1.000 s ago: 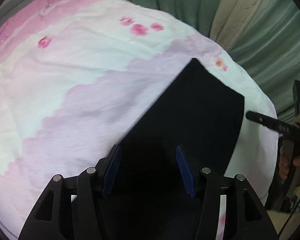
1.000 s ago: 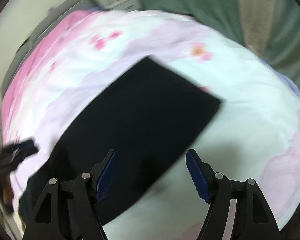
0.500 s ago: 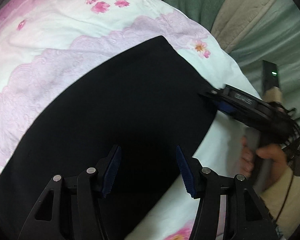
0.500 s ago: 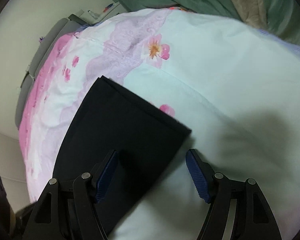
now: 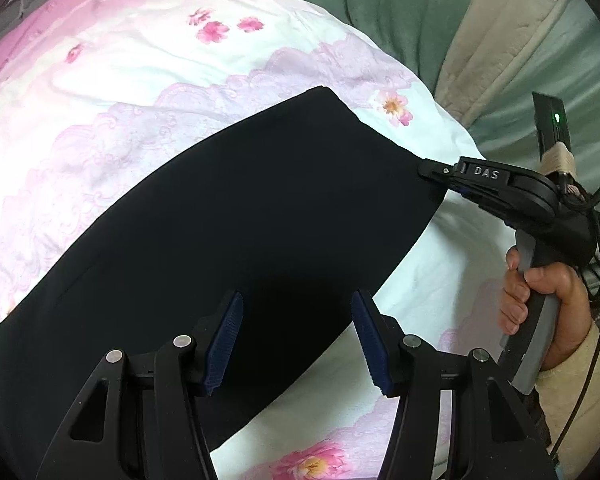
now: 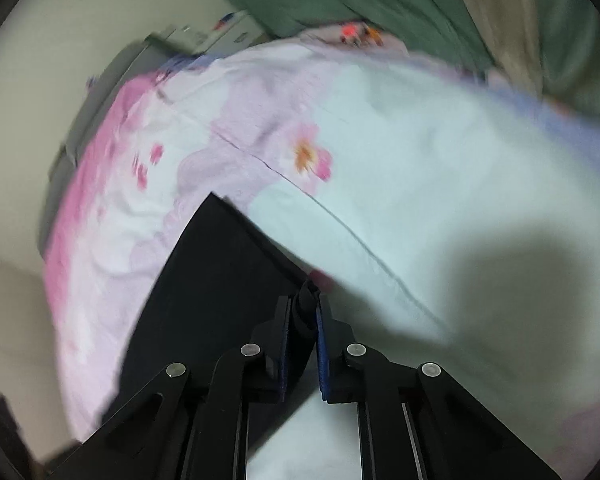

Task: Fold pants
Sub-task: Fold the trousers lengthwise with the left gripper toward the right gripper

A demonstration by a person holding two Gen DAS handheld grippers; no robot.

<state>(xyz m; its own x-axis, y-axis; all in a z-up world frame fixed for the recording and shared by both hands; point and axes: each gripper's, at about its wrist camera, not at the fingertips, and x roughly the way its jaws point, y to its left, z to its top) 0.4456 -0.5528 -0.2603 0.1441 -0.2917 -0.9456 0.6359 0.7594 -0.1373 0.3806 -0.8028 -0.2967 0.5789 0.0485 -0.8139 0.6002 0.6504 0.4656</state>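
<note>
The right hand-held gripper (image 6: 305,312) is clamped on a bunched corner of the black pants (image 5: 228,216), the cloth pinched between its blue pads (image 6: 321,344) at the far right corner of the leg end. The left hand-held gripper (image 5: 296,340) hangs with its jaws wide apart and nothing between them, just above the near edge of the same leg end. The pants lie flat and already doubled lengthwise on the bed's floral duvet (image 5: 148,64), running from that end back toward the lower left. From here, the likeliest trouble is a one-sided lift: if the right corner rises before the left side takes its own corner, the hem would skew and the layers slide apart. The pinch also looks shallow, so a quick pull could slip the fabric out, or catch only the top layer. Behind the bed hang green and beige curtains (image 5: 480,28). The waistband end is cut off at the frame edge, the black cloth shows almost no seams or layer lines, and the right wrist view is smeared with motion blur
</note>
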